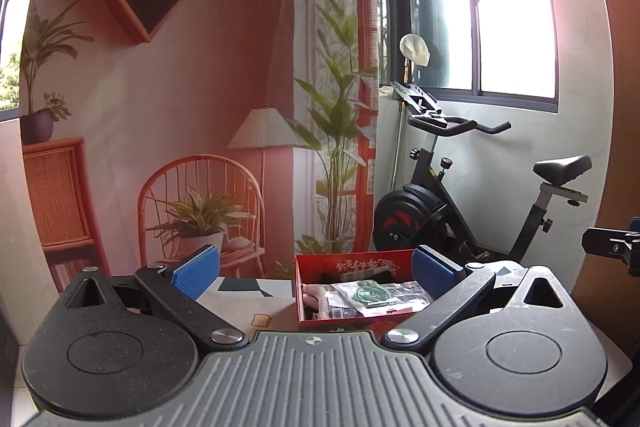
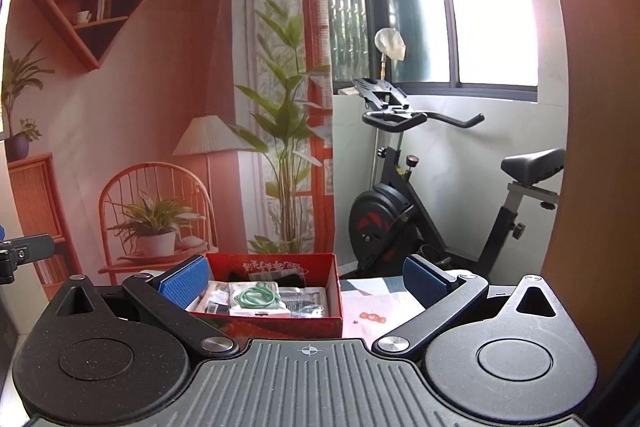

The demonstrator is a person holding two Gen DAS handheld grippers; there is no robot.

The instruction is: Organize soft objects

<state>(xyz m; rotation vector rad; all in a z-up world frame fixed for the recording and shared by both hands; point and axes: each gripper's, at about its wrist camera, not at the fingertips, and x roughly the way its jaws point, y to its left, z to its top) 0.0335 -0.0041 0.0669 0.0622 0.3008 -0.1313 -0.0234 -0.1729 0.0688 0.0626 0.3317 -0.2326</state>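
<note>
A red cardboard box (image 1: 352, 265) (image 2: 280, 325) sits on a patterned tablecloth. It holds several packets in clear wrap, a coil of green cord (image 1: 370, 294) (image 2: 256, 297), a pink soft item (image 1: 310, 297) and something black at the back. My left gripper (image 1: 316, 273) is open and empty, raised just short of the box, with its blue pads (image 1: 196, 271) spread wider than the box. My right gripper (image 2: 304, 281) is open and empty too, its left pad (image 2: 184, 283) overlapping the box's left edge. Part of the other gripper shows at each view's side edge.
The tablecloth (image 2: 380, 311) (image 1: 248, 297) shows beside the box. Behind the table hangs a printed backdrop (image 1: 180, 107) of a room. A black exercise bike (image 1: 460, 211) (image 2: 432, 203) stands by the window at the right. A brown panel (image 2: 592, 147) rises at the far right.
</note>
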